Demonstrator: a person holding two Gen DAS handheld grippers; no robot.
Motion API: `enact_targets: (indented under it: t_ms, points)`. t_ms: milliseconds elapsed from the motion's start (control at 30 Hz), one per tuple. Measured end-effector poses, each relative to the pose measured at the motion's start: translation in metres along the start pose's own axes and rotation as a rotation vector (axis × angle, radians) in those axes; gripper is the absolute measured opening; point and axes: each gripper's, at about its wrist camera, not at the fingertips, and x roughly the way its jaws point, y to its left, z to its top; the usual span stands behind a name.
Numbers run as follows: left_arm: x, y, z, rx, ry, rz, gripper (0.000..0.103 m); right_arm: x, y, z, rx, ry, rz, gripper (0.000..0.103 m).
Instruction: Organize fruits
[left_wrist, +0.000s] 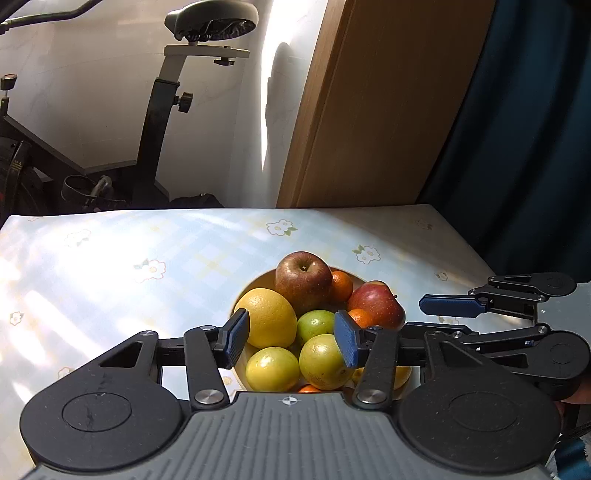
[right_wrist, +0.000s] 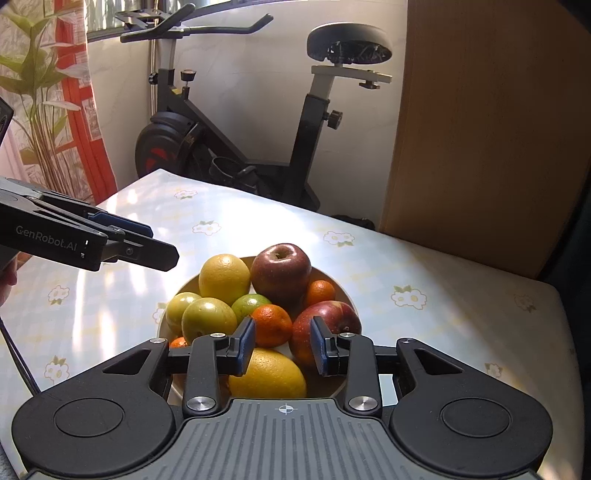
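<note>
Both jaws released over bowl (right_wrist: 343, 291); near lemon (right_wrist: 267, 374) lying crosswise, far apple (right_wrist: 280, 271) stem-up.

A table (right_wrist: 424, 258) covered with a pale blue-and-yellow checked cloth printed with small white flowers carries a single shallow cream bowl (right_wrist: 345, 291), set near its front edge and heaped with fruit.

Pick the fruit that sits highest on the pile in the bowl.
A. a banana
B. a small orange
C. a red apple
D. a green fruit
C: the red apple rests on top at the back of the bowl, above the yellow citrus and the small orange beside it.
</note>
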Motion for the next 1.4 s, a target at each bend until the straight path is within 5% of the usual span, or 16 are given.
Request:
enact_targets:
  t_ms: [167, 333, 1000, 1400]
  points:
    - [-0.025, -0.001, -0.001, -0.008, -0.062, 0.043, 0.077, -0.020, 0.001, -0.001, 0.026, -0.053, -0.030, 0.060]
    - [-0.051, -0.008, -0.004, 0.010, -0.116, 0.045, 0.099, -0.049, 0.005, -0.002, 0.052, -0.140, -0.072, 0.103]
    - [-0.173, -0.044, -0.010, 0.033, -0.326, 0.210, 0.099, -0.158, 0.033, 0.005, 0.129, -0.312, -0.119, 0.103]
    - [-0.195, -0.053, -0.016, 0.028, -0.345, 0.299, 0.099, -0.189, 0.039, 0.005, 0.148, -0.333, -0.138, 0.103]
